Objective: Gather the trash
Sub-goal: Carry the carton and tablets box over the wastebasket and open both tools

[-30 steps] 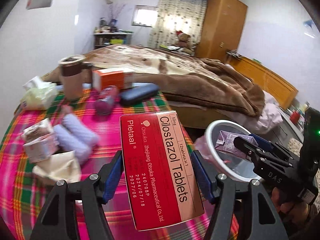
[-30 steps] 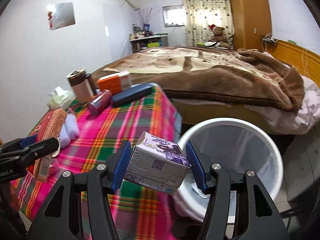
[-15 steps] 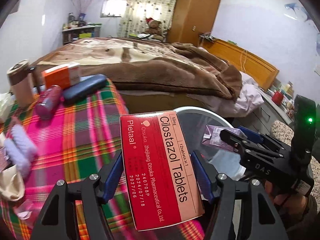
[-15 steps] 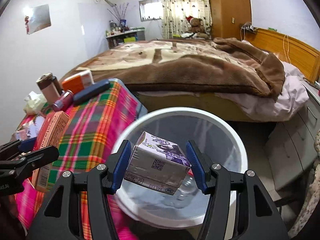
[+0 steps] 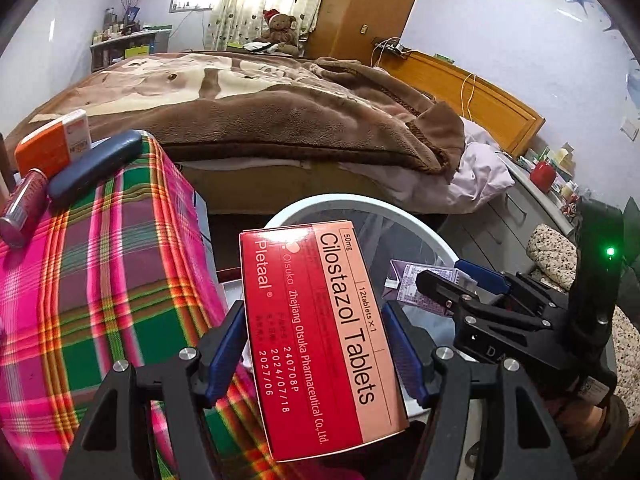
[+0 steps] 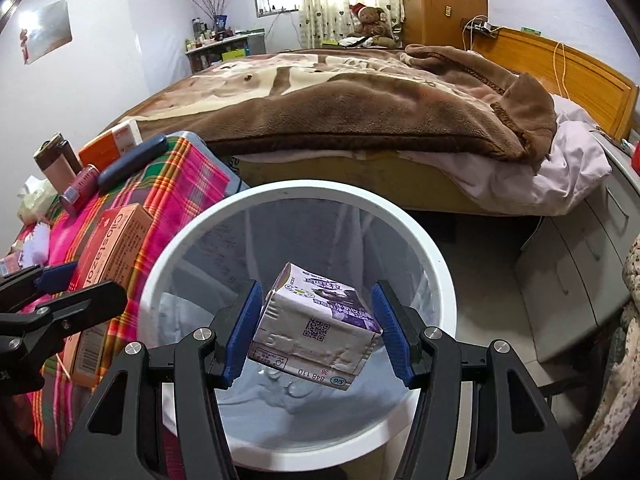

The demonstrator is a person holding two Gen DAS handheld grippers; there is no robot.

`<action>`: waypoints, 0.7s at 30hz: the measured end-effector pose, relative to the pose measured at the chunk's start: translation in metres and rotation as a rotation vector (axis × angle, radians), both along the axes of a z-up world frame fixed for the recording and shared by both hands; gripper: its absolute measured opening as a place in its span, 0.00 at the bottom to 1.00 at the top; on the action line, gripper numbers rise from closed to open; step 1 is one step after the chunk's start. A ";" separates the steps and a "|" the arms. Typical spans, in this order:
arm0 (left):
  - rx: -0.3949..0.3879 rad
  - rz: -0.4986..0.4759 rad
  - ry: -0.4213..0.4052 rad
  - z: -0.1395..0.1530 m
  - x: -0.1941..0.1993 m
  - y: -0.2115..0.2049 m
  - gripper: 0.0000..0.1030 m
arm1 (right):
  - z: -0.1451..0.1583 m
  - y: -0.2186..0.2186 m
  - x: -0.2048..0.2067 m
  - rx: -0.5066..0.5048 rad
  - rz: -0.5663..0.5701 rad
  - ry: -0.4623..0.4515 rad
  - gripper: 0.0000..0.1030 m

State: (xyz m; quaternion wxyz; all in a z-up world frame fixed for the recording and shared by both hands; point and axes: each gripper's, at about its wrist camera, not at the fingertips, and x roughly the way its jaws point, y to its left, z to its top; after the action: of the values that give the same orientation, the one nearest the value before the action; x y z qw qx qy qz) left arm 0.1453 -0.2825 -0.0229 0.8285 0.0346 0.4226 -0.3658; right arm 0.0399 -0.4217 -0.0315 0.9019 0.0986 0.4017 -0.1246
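Note:
My left gripper [image 5: 316, 344] is shut on a red Cilostazol tablet box [image 5: 320, 336], held over the near rim of a white waste bin [image 5: 404, 216] beside the table. In the right wrist view the same red tablet box [image 6: 108, 264] hangs left of the white waste bin [image 6: 440, 264], still over the table's edge. My right gripper [image 6: 318, 328] is shut on a crumpled purple-and-white drink carton [image 6: 316, 328], held directly above the bin's opening. The bin is lined with a clear bag. The right gripper [image 5: 460, 280] with its carton also shows at the right of the left wrist view.
A table with a pink-and-green plaid cloth [image 5: 100, 280] stands left of the bin, carrying an orange box [image 5: 52, 144], a dark case [image 5: 96, 168] and a red can [image 5: 24, 208]. A bed with a brown blanket [image 6: 360, 104] lies behind. Grey drawers [image 6: 580, 240] stand at the right.
Both grippers have swung right, away from the table toward the bin. The carton now hangs over the bin's opening, and the tablet box has reached the bin's near rim.

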 end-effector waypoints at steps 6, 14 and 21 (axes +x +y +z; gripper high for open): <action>-0.010 -0.011 0.034 -0.008 0.007 -0.007 0.66 | -0.005 -0.010 0.002 0.004 -0.021 0.014 0.57; -0.047 0.003 0.029 -0.004 0.009 0.000 0.74 | -0.005 -0.015 0.001 0.041 -0.036 -0.003 0.75; -0.047 0.021 0.010 0.004 0.005 0.009 0.74 | 0.001 -0.014 -0.004 0.040 -0.050 -0.029 0.75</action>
State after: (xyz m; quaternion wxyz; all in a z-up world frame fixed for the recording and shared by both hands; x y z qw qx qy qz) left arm 0.1502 -0.2740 -0.0189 0.8308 0.0090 0.4182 -0.3671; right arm 0.0358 -0.4353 -0.0303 0.9020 0.1285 0.3886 -0.1374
